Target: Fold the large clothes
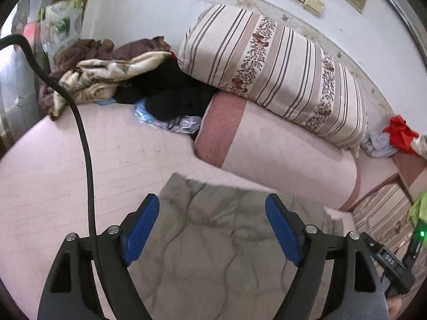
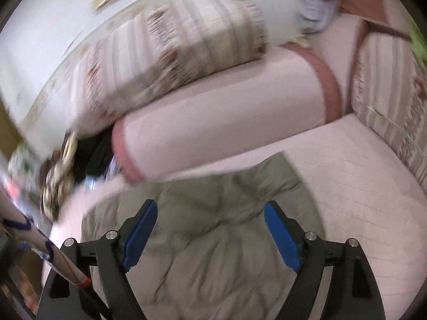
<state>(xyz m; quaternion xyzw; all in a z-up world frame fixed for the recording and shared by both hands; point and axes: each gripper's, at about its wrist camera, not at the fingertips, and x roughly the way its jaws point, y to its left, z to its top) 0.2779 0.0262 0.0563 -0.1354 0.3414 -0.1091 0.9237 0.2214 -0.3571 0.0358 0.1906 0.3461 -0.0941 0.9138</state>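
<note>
A grey-green garment (image 1: 213,234) lies crumpled flat on the pink bed sheet (image 1: 53,160). In the left wrist view my left gripper (image 1: 212,208) hovers above it, open, its blue pads wide apart with nothing between them. The right wrist view is blurred; the same garment (image 2: 213,240) lies below my right gripper (image 2: 210,210), which is also open and holds nothing. The cloth's far corner (image 2: 280,160) points toward the pink bolster (image 2: 226,122).
A striped floral pillow (image 1: 280,72) rests on the pink bolster (image 1: 280,154) against the wall. A heap of brown, cream and black clothes (image 1: 120,74) lies at the bed's far left. Red and blue cloths (image 1: 392,138) sit at the right. A black cable (image 1: 85,146) hangs at the left.
</note>
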